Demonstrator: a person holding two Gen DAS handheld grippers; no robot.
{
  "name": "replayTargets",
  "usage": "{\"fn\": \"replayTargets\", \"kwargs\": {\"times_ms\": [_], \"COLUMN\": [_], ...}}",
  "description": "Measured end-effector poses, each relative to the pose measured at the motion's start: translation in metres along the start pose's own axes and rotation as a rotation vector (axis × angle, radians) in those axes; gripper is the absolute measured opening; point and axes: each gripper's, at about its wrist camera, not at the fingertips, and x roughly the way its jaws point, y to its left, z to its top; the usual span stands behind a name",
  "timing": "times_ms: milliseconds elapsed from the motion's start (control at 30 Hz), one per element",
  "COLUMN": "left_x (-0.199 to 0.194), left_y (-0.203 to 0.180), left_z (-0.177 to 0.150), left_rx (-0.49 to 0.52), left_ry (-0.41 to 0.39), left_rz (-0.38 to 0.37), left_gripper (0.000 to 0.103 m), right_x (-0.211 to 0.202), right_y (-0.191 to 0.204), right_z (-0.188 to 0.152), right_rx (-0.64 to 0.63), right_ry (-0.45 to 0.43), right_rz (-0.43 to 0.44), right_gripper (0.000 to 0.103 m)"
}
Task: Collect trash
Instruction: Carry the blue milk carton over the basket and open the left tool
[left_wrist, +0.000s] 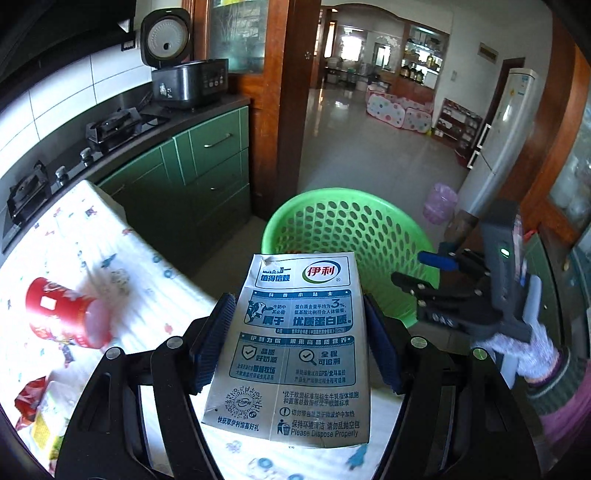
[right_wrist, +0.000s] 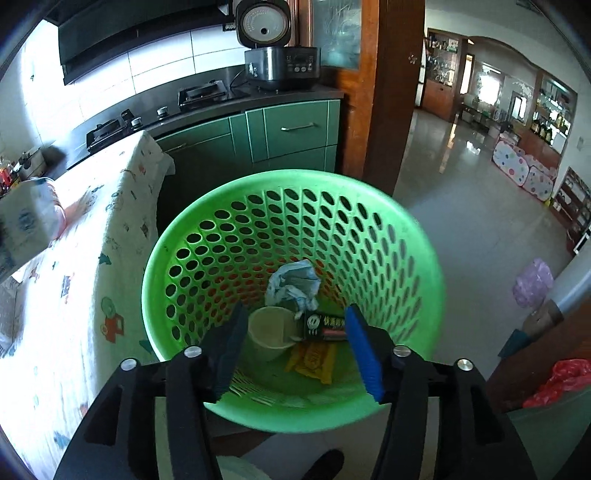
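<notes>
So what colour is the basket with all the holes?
Bright green basket, clearest in the right wrist view.

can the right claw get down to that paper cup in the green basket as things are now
Probably yes. The right claw is open and empty, poised over the green basket, whose top is uncovered. The paper cup lies exposed between its fingers' line; only the crumpled paper and dark box crowd it.

Green cabinets (right_wrist: 291, 133) under dark counter (right_wrist: 207, 105); white tiled wall (right_wrist: 162, 62); glossy floor (left_wrist: 369, 147); wooden doorframe (right_wrist: 391, 92).
</notes>
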Motion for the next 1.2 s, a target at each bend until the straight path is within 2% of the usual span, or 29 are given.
{"fn": "replayTargets", "kwargs": {"times_ms": [67,300,600,833,933,1000,1200], "left_x": [0.007,0.039,0.077,0.093,0.094,0.095,0.087], "left_y": [-0.005,-0.024,-0.038,-0.043,-0.043,-0.042,-0.039], "left_z": [0.002,0.011,0.014,0.012,0.011,0.011,0.009], "left_rx": [-0.007,-0.03,-0.06,-0.063,-0.066,-0.071,-0.083], "left_ry": [0.003,0.032,0.088,0.109,0.112,0.109,0.085], "left_rz": [-0.002,-0.011,-0.01,0.003,-0.002,-0.008,-0.011], "left_gripper": [0.068,0.068,0.068,0.069,0.07,0.076,0.077], "right_x": [-0.009,-0.036,-0.052,-0.052,-0.051,-0.051,-0.055], "right_y": [-0.005,-0.018,-0.033,-0.038,-0.038,-0.037,-0.033], "right_z": [-0.004,-0.017,-0.034,-0.043,-0.046,-0.046,-0.049], "right_rx": [0.005,0.013,0.005,0.014,0.02,0.024,0.025], "right_ry": [-0.011,-0.058,-0.076,-0.066,-0.064,-0.064,-0.066], "right_rz": [-0.002,-0.001,-0.028,-0.01,-0.003,0.004,0.014], "right_gripper": [0.064,0.078,0.08,0.081,0.081,0.081,0.081]}}
